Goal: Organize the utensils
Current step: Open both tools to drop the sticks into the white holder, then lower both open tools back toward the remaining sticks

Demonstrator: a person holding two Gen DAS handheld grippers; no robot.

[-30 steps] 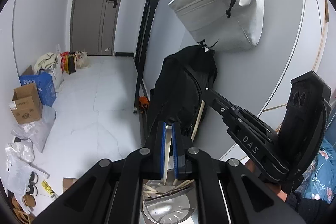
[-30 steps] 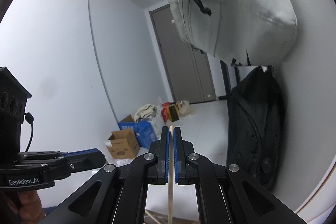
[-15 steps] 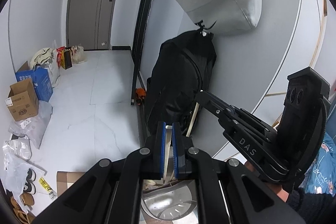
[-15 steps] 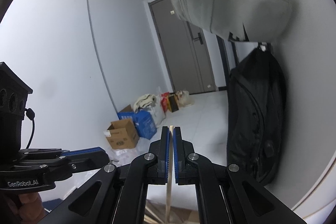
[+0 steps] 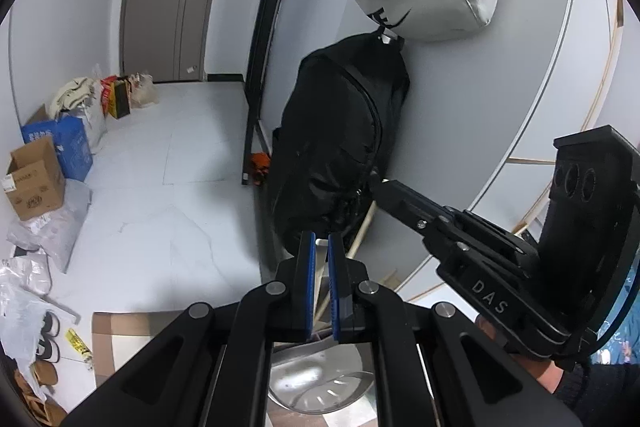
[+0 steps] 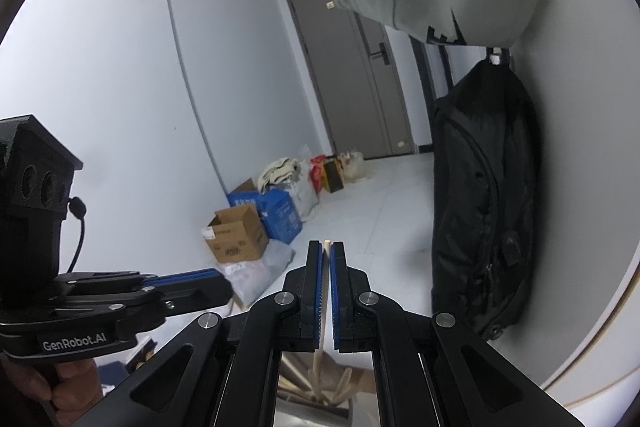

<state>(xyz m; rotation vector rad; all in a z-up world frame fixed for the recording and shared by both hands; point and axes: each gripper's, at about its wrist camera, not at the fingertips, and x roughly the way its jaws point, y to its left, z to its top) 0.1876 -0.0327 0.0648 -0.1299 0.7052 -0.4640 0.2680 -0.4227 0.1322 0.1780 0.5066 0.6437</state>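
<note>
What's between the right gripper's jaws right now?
A thin wooden chopstick, clamped upright between the right gripper jaws; the right wrist view shows it.

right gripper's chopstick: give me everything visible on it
The chopstick is a thin, pale stick, wood or bamboo by its look. It is clamped between the blue pads of the right gripper, whose jaws are shut on it. It stands roughly upright in the right wrist view, its blunt top end just clear of the fingertips. Its lower length runs down toward more pale sticks below; the bottom tip is hidden.
</note>
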